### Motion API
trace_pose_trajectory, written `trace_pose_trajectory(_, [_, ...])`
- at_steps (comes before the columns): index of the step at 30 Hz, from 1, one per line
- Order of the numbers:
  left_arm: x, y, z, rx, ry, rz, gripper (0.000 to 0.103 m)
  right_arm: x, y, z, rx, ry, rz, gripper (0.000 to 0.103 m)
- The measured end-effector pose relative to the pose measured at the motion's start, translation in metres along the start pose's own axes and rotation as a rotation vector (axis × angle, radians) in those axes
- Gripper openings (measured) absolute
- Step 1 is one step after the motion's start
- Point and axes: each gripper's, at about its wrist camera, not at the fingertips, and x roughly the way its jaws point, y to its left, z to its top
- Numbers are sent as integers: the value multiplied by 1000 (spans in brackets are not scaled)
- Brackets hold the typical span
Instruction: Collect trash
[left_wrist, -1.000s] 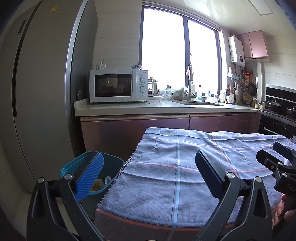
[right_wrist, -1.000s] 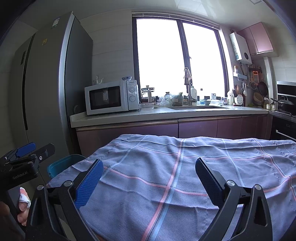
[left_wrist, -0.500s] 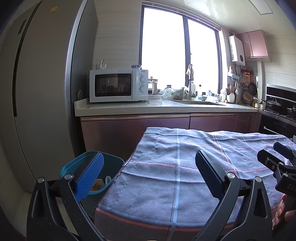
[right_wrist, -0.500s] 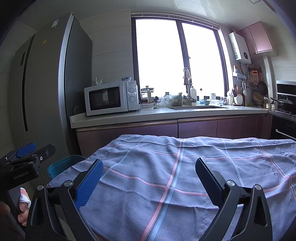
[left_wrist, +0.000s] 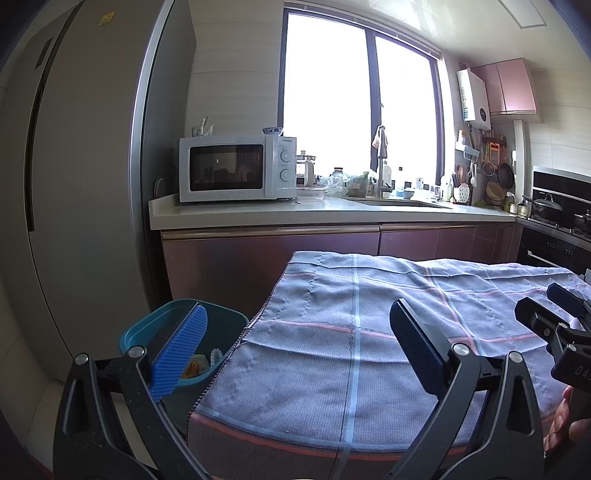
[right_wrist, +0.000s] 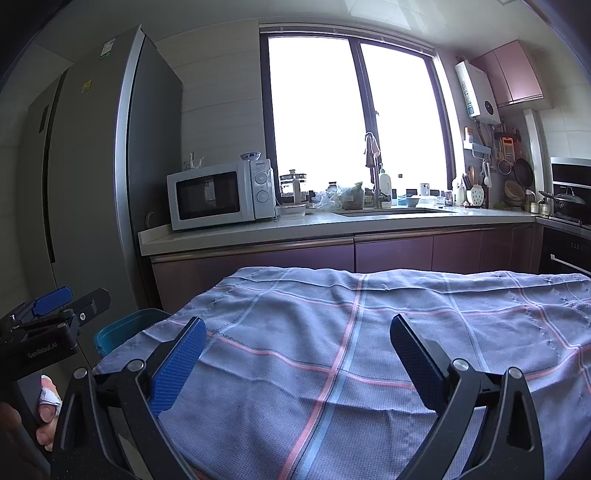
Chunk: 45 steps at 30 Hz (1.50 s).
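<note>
Nearest to me, the left gripper hung with its blue-padded jaws spread wide and nothing between them, and the right gripper was spread just as wide and just as bare. Each was held low at the near edge of the table. Under both lay a grey-blue tablecloth crossed with pink and pale blue stripes, draped over the table's edges and a little wrinkled toward the far side. Its top was bare. At the table's left corner, down on the floor, stood a teal bin, and the trash lay inside it (a few pale and orange scraps, too small to name). A bandaged fingertip showed at the left gripper's handle.

Beyond the table ran a pale countertop over maroon cabinet doors. A white microwave sat at its left end, with a small blue-and-white bowl on top. Farther along were the sink's faucet and a clutter of jars. A tall grey refrigerator filled the left wall, and behind everything a big window glared white. Pans hung at the far right near a dark oven.
</note>
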Motion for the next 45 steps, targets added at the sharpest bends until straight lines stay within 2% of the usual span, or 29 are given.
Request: trace_pose_trajectory(45, [0, -2, 2, -4, 8, 3, 97, -1, -3, -4, 11, -2, -10, 96])
